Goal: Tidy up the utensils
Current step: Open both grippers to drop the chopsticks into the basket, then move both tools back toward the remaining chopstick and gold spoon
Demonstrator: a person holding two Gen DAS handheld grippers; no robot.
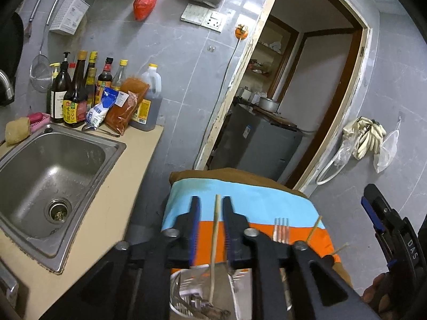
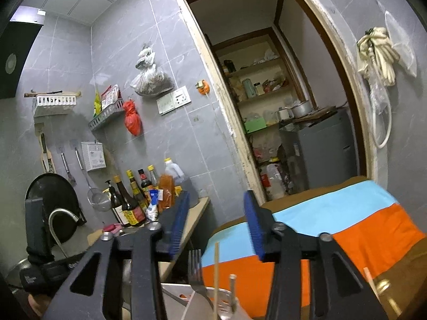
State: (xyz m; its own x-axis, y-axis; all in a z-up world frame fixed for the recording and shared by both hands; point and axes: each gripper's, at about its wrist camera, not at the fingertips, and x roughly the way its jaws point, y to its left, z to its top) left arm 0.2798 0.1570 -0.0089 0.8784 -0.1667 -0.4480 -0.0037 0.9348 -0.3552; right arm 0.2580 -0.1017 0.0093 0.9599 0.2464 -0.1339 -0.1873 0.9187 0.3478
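Note:
In the left wrist view my left gripper (image 1: 210, 204) is open, its jaws on either side of an upright wooden chopstick (image 1: 215, 242) without touching it. The chopstick stands in a white utensil holder (image 1: 184, 293) at the bottom, with a metal spatula. A fork (image 1: 281, 229) and more chopsticks (image 1: 313, 230) stick up to the right. My right gripper (image 1: 384, 224) shows at the right edge. In the right wrist view my right gripper (image 2: 216, 205) is open and empty, held above the fork (image 2: 196, 272) and chopsticks (image 2: 216, 269).
A striped blue, orange and brown cloth (image 1: 253, 200) covers the table under the holder. A steel sink (image 1: 50, 176) lies left on a beige counter (image 1: 128, 186), with sauce bottles (image 1: 80, 93) behind it. A doorway (image 1: 293, 93) opens ahead onto a grey fridge.

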